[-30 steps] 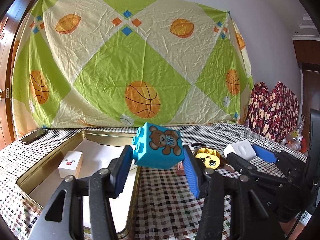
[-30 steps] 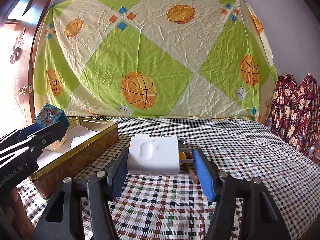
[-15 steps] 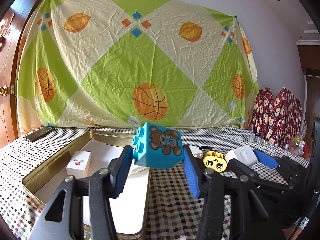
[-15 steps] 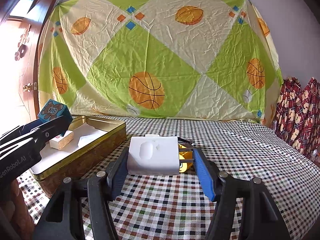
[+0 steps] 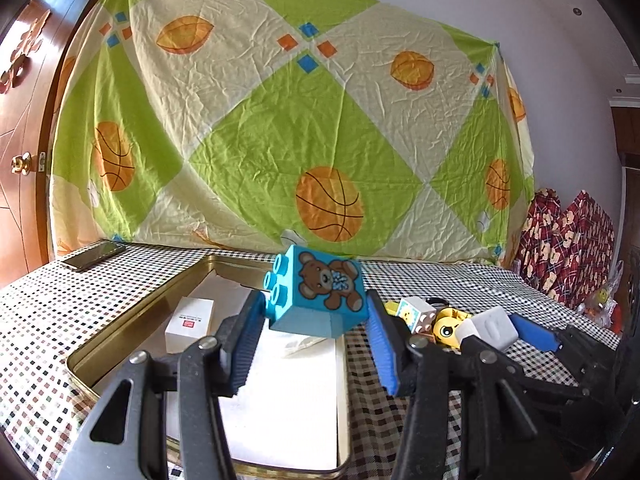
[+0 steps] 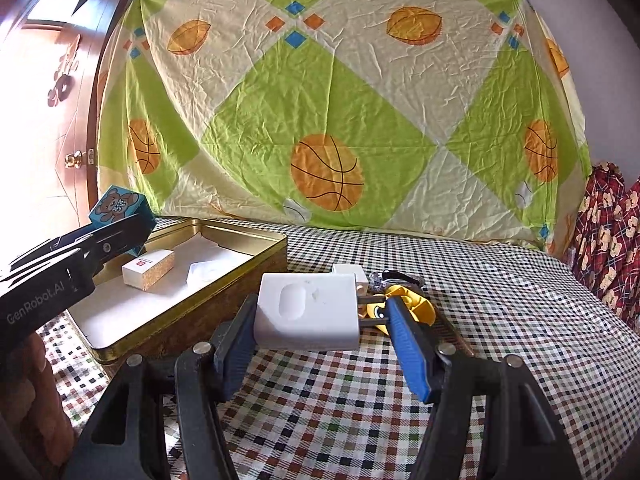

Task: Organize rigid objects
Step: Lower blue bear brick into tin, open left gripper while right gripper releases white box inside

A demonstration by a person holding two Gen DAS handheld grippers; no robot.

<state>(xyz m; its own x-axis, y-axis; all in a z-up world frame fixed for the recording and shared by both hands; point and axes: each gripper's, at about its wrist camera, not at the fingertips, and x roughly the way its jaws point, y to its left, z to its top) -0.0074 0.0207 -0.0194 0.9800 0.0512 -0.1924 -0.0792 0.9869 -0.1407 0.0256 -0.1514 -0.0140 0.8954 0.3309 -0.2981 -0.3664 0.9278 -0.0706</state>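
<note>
Jaws pinch the tilted bear block (image 5: 320,294), studs leftward, and the white plug (image 6: 308,312), prongs rightward.

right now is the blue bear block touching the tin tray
Apart. The right wrist view shows the bear block held by the left gripper in the air above the tin tray.

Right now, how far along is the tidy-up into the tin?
Done: a small white box lies in the gold tin. In hand: the left gripper holds the blue bear block above the tin; the right gripper holds a white plug adapter above the cloth. Left: the yellow toy and a small printed block on the checked table.
</note>
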